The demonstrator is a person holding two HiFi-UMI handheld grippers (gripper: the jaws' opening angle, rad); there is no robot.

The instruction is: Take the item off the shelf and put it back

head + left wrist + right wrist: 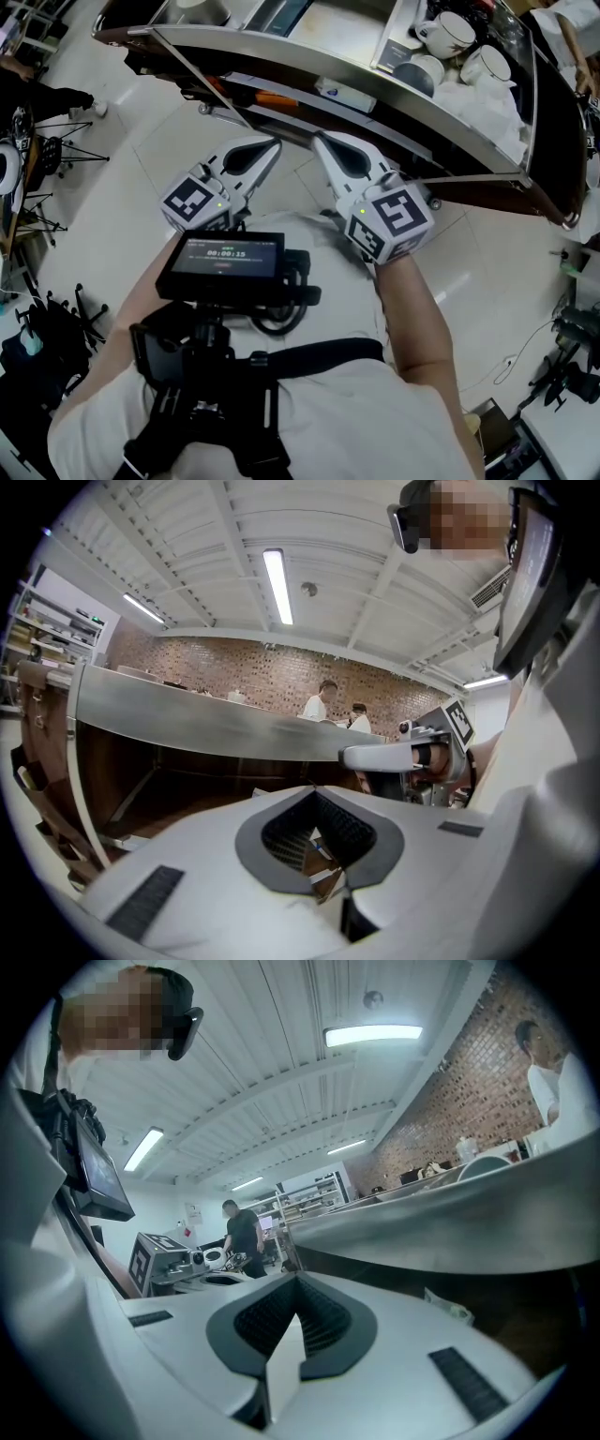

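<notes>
A steel-topped shelf unit (309,52) stands in front of me, and its edge also shows in the left gripper view (206,726) and the right gripper view (469,1218). White mugs (450,33) and a grey cup (419,73) sit on its top at the right. On the lower shelf lie a white packet (345,94) and an orange thing (277,98). My left gripper (272,147) and right gripper (321,142) are side by side just short of the lower shelf. Both are shut with nothing between the jaws, as the left gripper (343,889) and right gripper (286,1340) show in their own views.
A small monitor (225,262) rides on the rig at my chest. Black tripods (56,150) stand on the pale floor at the left. People stand beyond the shelf (319,703) and in the room behind (242,1237). Cables and gear lie at the lower right (562,366).
</notes>
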